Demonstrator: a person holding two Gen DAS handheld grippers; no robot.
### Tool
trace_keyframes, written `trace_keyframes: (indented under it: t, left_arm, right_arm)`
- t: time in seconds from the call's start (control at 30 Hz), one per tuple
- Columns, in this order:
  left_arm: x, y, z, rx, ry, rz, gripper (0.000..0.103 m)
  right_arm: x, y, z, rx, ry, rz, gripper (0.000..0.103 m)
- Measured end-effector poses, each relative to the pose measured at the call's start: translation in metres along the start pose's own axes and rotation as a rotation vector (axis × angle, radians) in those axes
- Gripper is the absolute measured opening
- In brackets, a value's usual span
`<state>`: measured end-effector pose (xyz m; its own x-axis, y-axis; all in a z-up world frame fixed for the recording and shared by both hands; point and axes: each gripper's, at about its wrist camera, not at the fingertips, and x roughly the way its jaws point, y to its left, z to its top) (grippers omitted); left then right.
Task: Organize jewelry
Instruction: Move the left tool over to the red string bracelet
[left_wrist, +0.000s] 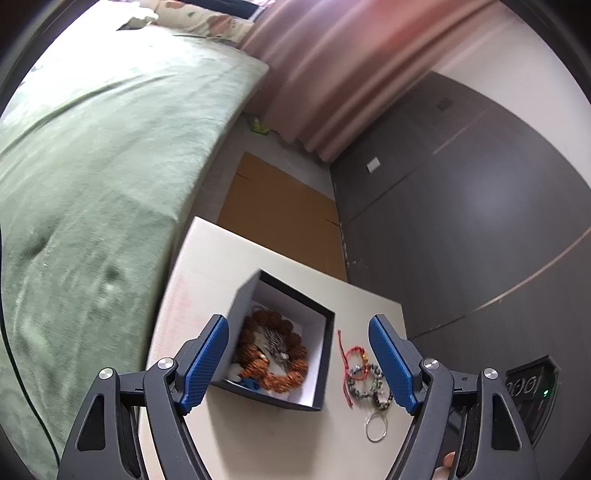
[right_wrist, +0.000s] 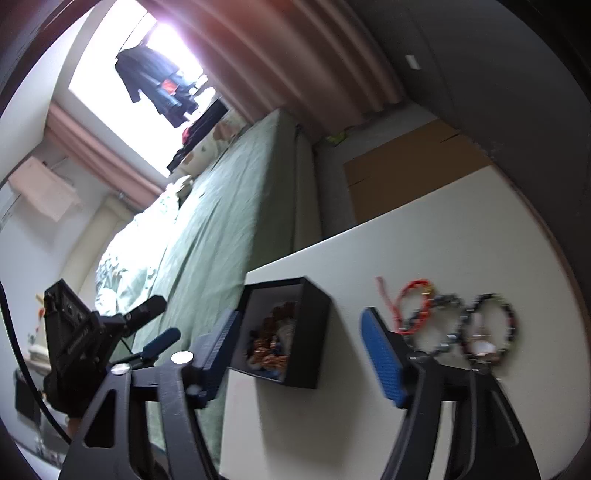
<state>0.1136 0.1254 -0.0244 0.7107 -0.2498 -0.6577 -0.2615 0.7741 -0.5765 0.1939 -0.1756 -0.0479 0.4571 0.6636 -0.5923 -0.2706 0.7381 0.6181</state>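
Observation:
An open black box (left_wrist: 317, 354) with a white lining stands on the white table (left_wrist: 207, 266). A brown bead bracelet (left_wrist: 291, 373) lies in it with other pieces. My left gripper (left_wrist: 297, 363) is open and empty, held above the box. To the box's right lie a red cord bracelet (left_wrist: 349, 356), a dark bead bracelet (left_wrist: 364, 386) and a metal ring (left_wrist: 376, 426). In the right wrist view my right gripper (right_wrist: 299, 350) is open and empty in front of the box (right_wrist: 310, 317), with the red cord bracelet (right_wrist: 413, 306) and dark bead bracelets (right_wrist: 495, 325) to the right.
A bed with a green cover (left_wrist: 96, 177) runs along the table's left side. Flat cardboard (left_wrist: 280, 214) lies on the floor beyond the table. Pink curtains (left_wrist: 332, 74) and a dark cabinet wall (left_wrist: 480, 221) stand behind. The left gripper's body (right_wrist: 81, 332) shows at the right wrist view's left.

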Motion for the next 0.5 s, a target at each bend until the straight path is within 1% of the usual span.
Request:
trace_keyframes:
  t: [0.33, 0.5]
  left_arm:
    - [0.023, -0.047, -0.032, 0.121, 0.054, 0.005, 0.079]
    - [0.036, -0.074, -0.050, 0.208, 0.076, 0.027, 0.077]
  right_arm:
    - [-0.032, -0.042, 0.000, 0.093, 0.003, -0.092, 0.076]
    - [-0.039, -0.068, -0.004, 0.168, 0.038, -0.128, 0.076]
